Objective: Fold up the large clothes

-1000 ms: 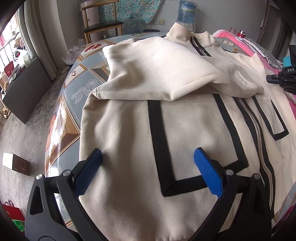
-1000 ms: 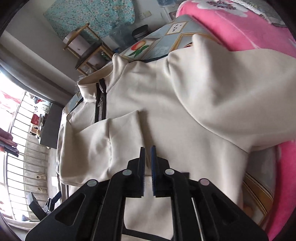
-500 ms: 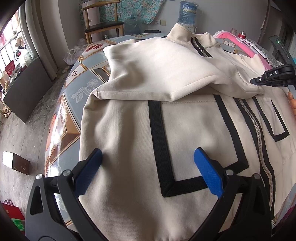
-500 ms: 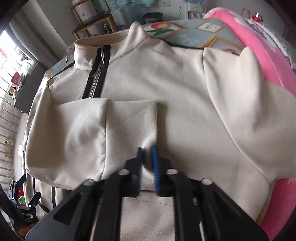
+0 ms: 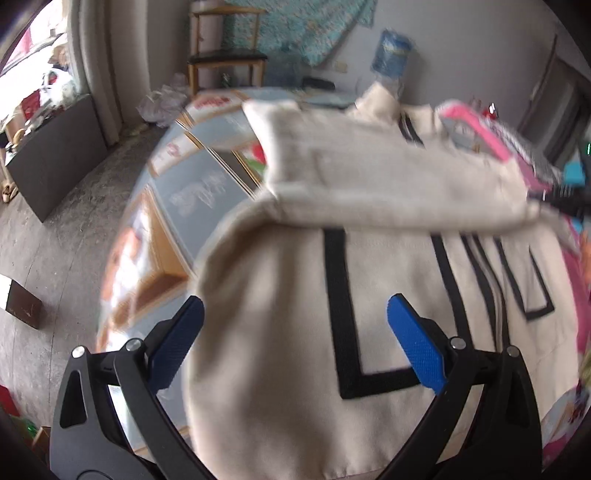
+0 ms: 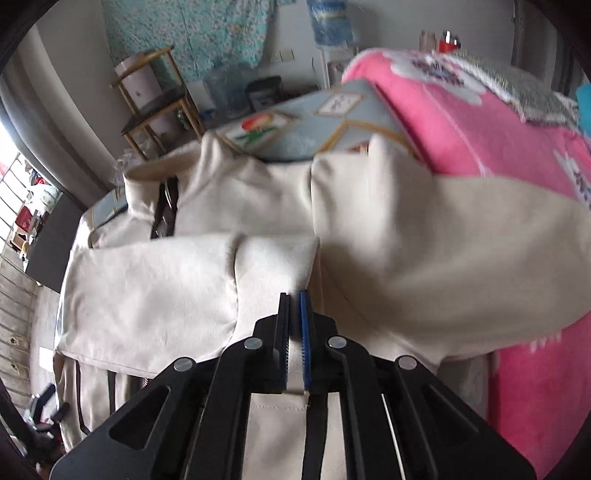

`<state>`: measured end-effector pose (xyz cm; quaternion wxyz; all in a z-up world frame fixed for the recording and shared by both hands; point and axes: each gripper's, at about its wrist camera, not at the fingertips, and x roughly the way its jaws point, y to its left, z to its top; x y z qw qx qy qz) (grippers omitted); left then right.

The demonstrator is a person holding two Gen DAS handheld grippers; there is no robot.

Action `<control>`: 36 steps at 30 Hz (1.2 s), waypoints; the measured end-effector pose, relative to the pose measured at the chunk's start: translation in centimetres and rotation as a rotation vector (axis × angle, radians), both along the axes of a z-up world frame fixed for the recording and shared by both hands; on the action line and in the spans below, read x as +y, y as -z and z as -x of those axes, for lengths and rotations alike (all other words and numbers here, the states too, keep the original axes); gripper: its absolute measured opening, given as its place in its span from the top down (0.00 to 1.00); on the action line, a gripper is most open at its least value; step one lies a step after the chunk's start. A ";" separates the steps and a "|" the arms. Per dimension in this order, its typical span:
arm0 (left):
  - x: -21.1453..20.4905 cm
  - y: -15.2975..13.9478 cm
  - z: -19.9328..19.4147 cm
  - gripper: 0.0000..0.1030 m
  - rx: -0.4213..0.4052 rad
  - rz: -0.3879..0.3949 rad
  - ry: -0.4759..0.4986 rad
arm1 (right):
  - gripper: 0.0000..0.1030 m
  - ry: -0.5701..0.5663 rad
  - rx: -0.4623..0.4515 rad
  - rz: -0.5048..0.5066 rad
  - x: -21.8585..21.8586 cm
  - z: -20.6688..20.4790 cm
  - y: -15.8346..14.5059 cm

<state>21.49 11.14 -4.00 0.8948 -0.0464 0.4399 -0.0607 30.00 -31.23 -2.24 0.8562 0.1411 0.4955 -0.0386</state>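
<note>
Left wrist view, surroundings: wooden chair (image 5: 225,61) against the far wall, blue water jug (image 5: 392,51) behind the collar, dark cabinet (image 5: 55,155) at left on the grey floor, small brown box (image 5: 20,302) near the left edge.
Left wrist view, in the way: nothing between the pads; motion blur over most of the scene.
Left wrist view, task item: cream jacket (image 5: 280,332) spread flat on a table (image 5: 199,192) with a glossy blue and gold patterned cover, one sleeve (image 5: 388,184) folded across the chest.
Left wrist view, claw: left gripper (image 5: 295,328) spread wide, two blue pads, hovering over the hem area, gripping nothing.
Left wrist view, texture: soft fleece-like cloth, flat black tape in angular outlines, zipper down the front.

Right wrist view, surroundings: pink blanket (image 6: 480,122) with white flower shapes at right, turquoise floral cloth (image 6: 192,33) hung on the wall, wooden chair (image 6: 159,107), blue water jug (image 6: 328,22).
Right wrist view, in the way: bulging second sleeve (image 6: 443,251) at right, covering part of the blanket.
Right wrist view, count: two sleeves, one stand-up collar (image 6: 155,184), one black zipper band.
Right wrist view, claw: right gripper (image 6: 293,325) nearly closed, pinching the cuff of the folded sleeve (image 6: 147,295) between serrated blue pads.
Right wrist view, task item: jacket (image 6: 258,199) lying front up across the table.
</note>
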 end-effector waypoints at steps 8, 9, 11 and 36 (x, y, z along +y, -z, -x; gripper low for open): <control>1.0 -1.1 -2.4 0.10 0.004 -0.204 -0.022 | 0.91 0.031 -0.003 -0.056 -1.4 -0.1 1.1; 0.9 -0.7 -2.7 0.13 0.018 -0.224 -0.017 | 0.91 0.039 -0.009 -0.059 -1.7 0.1 1.0; 0.7 -0.2 -2.9 0.20 0.033 -0.260 -0.011 | 0.91 0.053 -0.023 -0.066 -2.2 0.7 0.5; 2.6 -2.7 -1.9 0.32 0.016 -0.222 -0.069 | 0.66 -0.067 0.037 -0.026 -1.9 0.6 0.4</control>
